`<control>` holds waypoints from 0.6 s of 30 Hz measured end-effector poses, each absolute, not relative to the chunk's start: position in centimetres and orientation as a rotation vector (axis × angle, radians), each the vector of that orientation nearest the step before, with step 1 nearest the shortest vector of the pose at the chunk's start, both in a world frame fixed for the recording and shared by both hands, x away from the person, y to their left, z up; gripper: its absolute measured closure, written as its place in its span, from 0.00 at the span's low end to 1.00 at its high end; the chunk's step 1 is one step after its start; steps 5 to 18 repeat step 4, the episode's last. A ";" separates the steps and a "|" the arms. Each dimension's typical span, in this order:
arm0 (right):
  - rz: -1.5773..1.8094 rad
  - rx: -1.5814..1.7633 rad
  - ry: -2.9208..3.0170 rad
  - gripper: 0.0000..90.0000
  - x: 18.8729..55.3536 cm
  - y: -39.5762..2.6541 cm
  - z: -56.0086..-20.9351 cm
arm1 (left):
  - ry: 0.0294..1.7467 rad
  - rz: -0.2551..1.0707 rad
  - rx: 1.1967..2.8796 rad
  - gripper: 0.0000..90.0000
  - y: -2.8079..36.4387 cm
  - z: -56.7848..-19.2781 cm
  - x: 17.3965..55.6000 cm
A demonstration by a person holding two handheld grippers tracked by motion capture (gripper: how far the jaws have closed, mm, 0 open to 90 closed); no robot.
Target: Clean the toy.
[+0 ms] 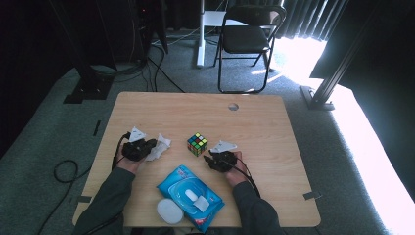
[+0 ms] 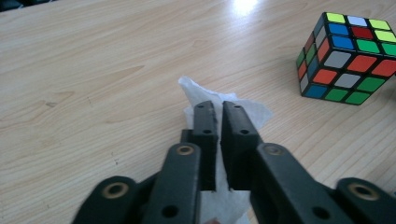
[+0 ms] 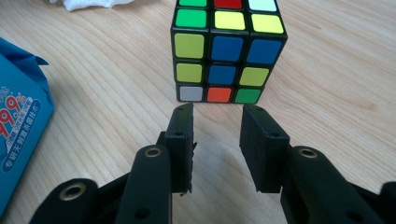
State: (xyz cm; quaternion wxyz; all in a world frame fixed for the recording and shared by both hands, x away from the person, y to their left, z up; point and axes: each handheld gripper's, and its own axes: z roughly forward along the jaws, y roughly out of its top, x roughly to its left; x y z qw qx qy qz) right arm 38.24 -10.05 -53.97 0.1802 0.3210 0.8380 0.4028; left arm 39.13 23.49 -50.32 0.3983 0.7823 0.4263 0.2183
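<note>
While left fingers [image 2: 219, 126] pinch the tissue [image 2: 254, 114], the cube [image 3: 228, 49] stands untouched.

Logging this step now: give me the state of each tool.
Left tool: closed on the white wipe.
Right tool: open, holding nothing, just short of the puzzle cube.

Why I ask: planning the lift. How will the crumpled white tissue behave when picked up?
The crumpled white tissue, pinched by the left gripper, looks thin and creased: probably floppy and very light. Its loose corners would likely droop; it could tear if tugged.
</note>
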 end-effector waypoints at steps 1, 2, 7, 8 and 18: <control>1.139 0.909 2.367 0.72 38.2 -10.1 -54.0 | 1.080 0.554 1.979 1.00 23.5 -50.3 39.1; 1.138 0.910 2.367 0.72 38.2 -10.1 -54.0 | 1.081 0.553 1.979 1.00 23.5 -50.3 39.2; 1.144 0.912 2.363 0.73 38.3 -10.2 -53.9 | 1.083 0.553 1.980 1.00 23.5 -50.4 39.2; 1.144 0.912 2.363 0.73 38.3 -10.2 -53.9 | 1.083 0.553 1.980 1.00 23.5 -50.4 39.2; 1.144 0.912 2.363 0.73 38.3 -10.2 -53.9 | 1.083 0.553 1.980 1.00 23.5 -50.4 39.2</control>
